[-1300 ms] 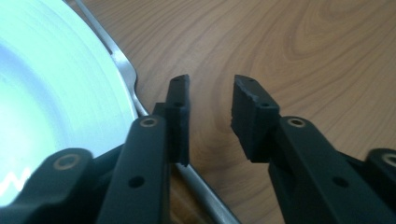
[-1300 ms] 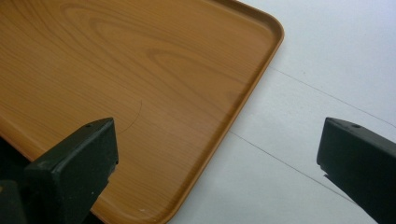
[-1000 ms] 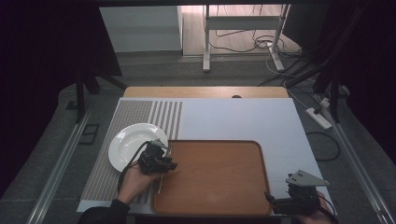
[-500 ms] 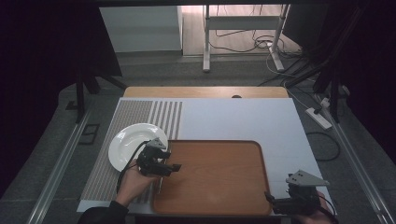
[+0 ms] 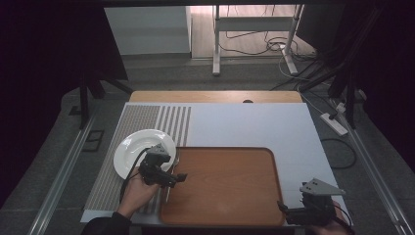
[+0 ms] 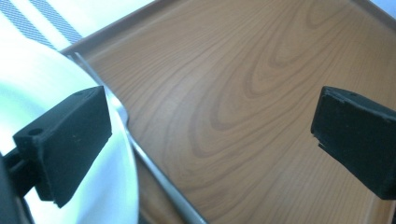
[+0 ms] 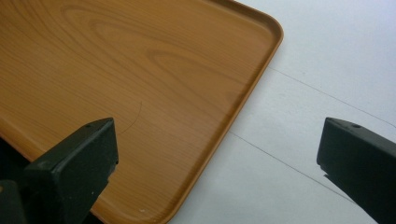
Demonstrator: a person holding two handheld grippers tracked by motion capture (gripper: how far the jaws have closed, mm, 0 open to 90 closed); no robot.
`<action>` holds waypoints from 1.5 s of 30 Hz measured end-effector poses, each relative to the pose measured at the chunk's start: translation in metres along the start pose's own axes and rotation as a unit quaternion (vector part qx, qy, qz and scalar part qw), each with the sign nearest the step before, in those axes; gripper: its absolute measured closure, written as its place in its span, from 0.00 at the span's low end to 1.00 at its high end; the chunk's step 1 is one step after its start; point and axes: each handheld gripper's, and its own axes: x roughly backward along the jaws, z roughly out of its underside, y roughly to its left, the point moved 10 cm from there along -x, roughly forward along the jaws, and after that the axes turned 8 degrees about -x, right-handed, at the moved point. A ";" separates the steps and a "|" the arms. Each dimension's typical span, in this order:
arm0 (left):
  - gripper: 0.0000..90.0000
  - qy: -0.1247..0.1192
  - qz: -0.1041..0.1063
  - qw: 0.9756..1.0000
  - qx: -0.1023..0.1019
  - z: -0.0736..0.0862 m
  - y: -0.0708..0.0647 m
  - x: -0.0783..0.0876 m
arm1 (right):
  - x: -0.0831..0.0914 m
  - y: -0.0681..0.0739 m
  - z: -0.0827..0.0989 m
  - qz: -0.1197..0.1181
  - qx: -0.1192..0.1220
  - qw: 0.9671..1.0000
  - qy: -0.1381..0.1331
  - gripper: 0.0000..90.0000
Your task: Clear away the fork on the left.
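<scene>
The left gripper (image 5: 180, 177) is held over the left edge of the wooden tray (image 5: 230, 196), its jaws having just been opening and now spread wide with nothing pinched between them. In the left gripper view a slim metal utensil (image 6: 140, 154), which looks like a fork though its head is not clear, lies free below the left gripper (image 6: 210, 135), running along the tray's left rim and close beside the white plate (image 6: 46, 84); whether it touches the plate cannot be told. In the high view the plate (image 5: 137, 149) rests on the striped part of the surface (image 5: 244, 125), just beside the tray's near-left corner. The right gripper (image 5: 288, 213) is at the tray's near-right corner, jaws spread apart and empty, over the tray rim and the white surface (image 7: 317, 60).
</scene>
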 end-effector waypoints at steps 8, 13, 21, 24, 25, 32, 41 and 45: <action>0.00 -0.003 -0.020 1.000 0.005 0.009 0.004 0.013 | 0.001 0.000 0.000 -0.001 -0.002 1.000 -0.003 0.00; 0.00 -0.014 -0.029 0.999 0.014 0.015 0.006 0.024 | 0.001 0.000 -0.001 -0.001 -0.004 1.000 -0.004 0.00; 0.00 -0.020 -0.039 0.999 0.018 0.025 0.006 0.036 | 0.002 -0.001 -0.001 -0.003 -0.010 1.000 -0.006 0.00; 0.00 -0.022 -0.044 0.999 0.019 0.029 0.007 0.041 | 0.002 -0.001 -0.001 -0.004 -0.011 1.000 -0.004 0.00; 0.00 -0.022 -0.045 0.999 0.021 0.030 0.007 0.043 | 0.002 -0.001 -0.001 -0.004 -0.011 1.000 -0.005 0.00; 0.00 -0.024 -0.056 0.998 0.029 0.041 0.009 0.053 | 0.002 -0.002 -0.001 -0.001 -0.014 1.000 -0.006 0.00; 0.00 -0.033 -0.068 0.996 0.047 0.054 0.013 0.066 | 0.002 -0.003 -0.001 0.000 -0.020 1.000 -0.005 0.00; 0.00 -0.039 -0.072 0.995 0.054 0.060 0.014 0.073 | 0.002 -0.003 -0.001 0.001 -0.021 1.000 -0.005 0.00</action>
